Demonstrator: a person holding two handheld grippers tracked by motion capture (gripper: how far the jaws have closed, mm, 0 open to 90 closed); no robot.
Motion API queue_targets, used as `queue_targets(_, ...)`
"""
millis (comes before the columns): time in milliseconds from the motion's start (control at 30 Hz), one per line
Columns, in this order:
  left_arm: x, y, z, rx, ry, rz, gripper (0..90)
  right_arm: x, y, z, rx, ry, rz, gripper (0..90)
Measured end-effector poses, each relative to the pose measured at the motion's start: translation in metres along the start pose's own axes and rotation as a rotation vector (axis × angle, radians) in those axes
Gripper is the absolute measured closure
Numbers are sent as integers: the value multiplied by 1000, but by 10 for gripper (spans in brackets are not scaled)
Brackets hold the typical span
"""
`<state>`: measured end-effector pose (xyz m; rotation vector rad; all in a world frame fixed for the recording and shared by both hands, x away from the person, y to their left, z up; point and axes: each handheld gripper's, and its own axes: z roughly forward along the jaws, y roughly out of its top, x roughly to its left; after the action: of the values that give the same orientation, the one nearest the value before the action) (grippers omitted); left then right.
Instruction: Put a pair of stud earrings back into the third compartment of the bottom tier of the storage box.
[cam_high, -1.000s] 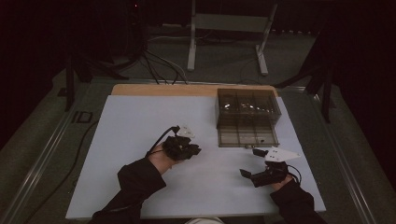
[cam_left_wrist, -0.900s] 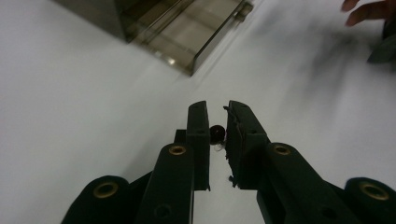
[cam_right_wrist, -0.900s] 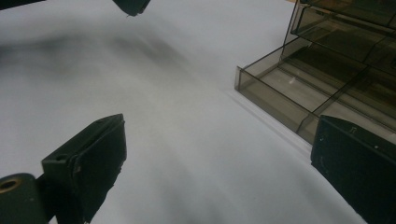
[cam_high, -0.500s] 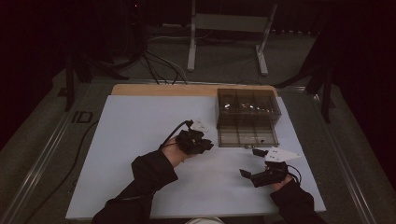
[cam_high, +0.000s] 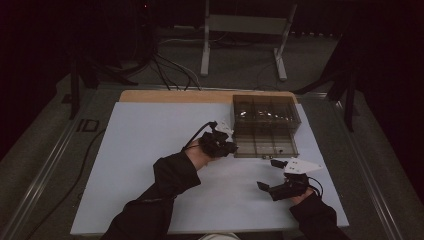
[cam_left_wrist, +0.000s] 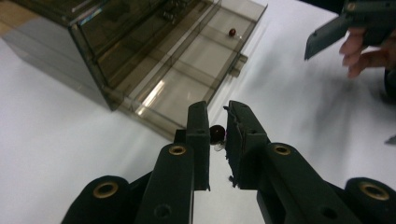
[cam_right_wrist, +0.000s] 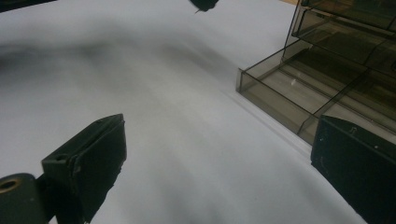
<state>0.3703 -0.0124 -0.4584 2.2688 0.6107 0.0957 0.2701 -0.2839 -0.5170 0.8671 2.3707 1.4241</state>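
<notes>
now clamped on a dark bead (cam_left_wrist: 215, 134) just short of the open drawer (cam_left_wrist: 187, 81), left gripper (cam_left_wrist: 216, 135) lined up to drop it in.

In the left gripper view, the small dark bead (cam_left_wrist: 216, 134) shows as a sliver between the left gripper's (cam_left_wrist: 217, 135) jaws, the rest hidden behind them. The smoky drawer box (cam_left_wrist: 116, 46) is cut off by the top edge there. In the high view, the open drawer's (cam_high: 265, 145) contents are too small and dim to tell.
</notes>
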Motion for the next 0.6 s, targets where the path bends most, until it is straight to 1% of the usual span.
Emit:
queue_targets(67, 0, 6, 1, -12, -9, -5, 815, 0, 0, 0, 2, 0, -3, 36)
queue_targets(200, -2, 18, 5, -11, -8, 26, 815, 0, 0, 0, 4, 0, -3, 36)
queue_targets(233, -2, 18, 5, -11, -8, 26, 815, 0, 0, 0, 4, 0, -3, 36)
queue_targets(300, -3, 25, 7, -16, -9, 37, 815, 0, 0, 0, 3, -1, -4, 35)
queue_targets(333, -4, 28, 9, -22, -12, 35, 815, 0, 0, 0, 3, 0, -3, 36)
queue_targets(433, -6, 35, 12, -21, -8, 49, 815, 0, 0, 0, 2, 0, -1, 36)
queue_targets(600, -10, 45, 17, -35, -24, 62, 815, 0, 0, -1, 0, 1, -2, 36)
